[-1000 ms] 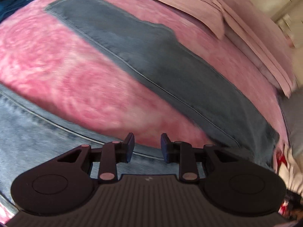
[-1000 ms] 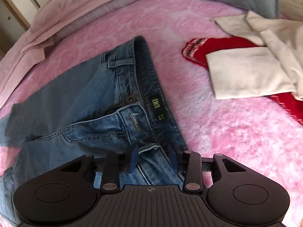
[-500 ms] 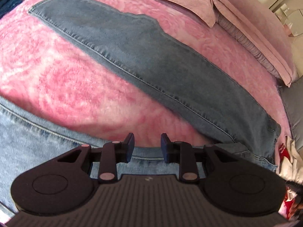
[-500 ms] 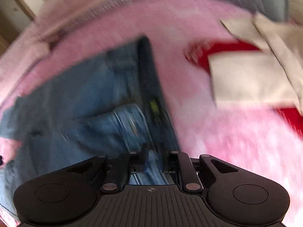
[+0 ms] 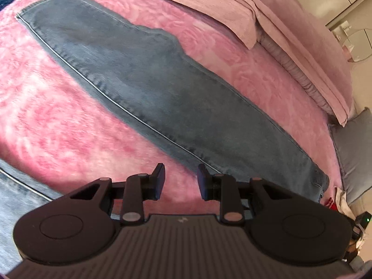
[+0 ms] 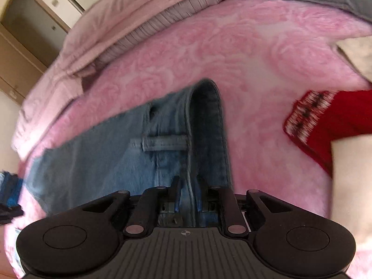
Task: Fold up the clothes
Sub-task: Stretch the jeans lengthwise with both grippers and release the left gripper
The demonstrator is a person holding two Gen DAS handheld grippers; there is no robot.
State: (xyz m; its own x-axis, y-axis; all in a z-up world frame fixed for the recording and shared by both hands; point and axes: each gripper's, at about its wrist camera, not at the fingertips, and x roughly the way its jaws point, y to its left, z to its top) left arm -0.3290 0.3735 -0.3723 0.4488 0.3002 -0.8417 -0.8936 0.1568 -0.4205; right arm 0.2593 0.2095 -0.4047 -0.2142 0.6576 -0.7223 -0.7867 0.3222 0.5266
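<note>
The left hand-held gripper (image 5: 181, 178) hangs over the pink blanket (image 5: 58, 107) on the bed. Its two fingers (image 5: 158, 181) stand apart with nothing between them. It points across the bed toward the pillows (image 5: 290, 37). It holds nothing.

The right hand-held gripper (image 6: 187, 194) is low, right at the top of the jeans (image 6: 130, 148). Its fingers are close together and pinch the waistband (image 6: 207, 127) between them. The band runs straight away from the tips and curls over at its far end. A belt loop (image 6: 165, 143) sits just left of the band.

The left view shows things the right one does not. One long leg of the jeans (image 5: 162, 88) lies flat on the blanket, from the top left down to the bottom right. A strip of lighter denim (image 5: 16, 200) lies at the bottom left edge, just beside the gripper body. A grey cushion (image 5: 355, 153) rests at the right side.

The right view shows the top part of the jeans up close. A red knitted piece of clothing (image 6: 334, 118) lies to the right on the blanket, apart from the jeans. A cream piece of clothing (image 6: 351, 181) lies on top of part of it. A cupboard (image 6: 25, 37) stands past the bed at the top left. Some dark blue cloth (image 6: 9, 193) sits at the left edge; it is too blurry to tell what it is.
</note>
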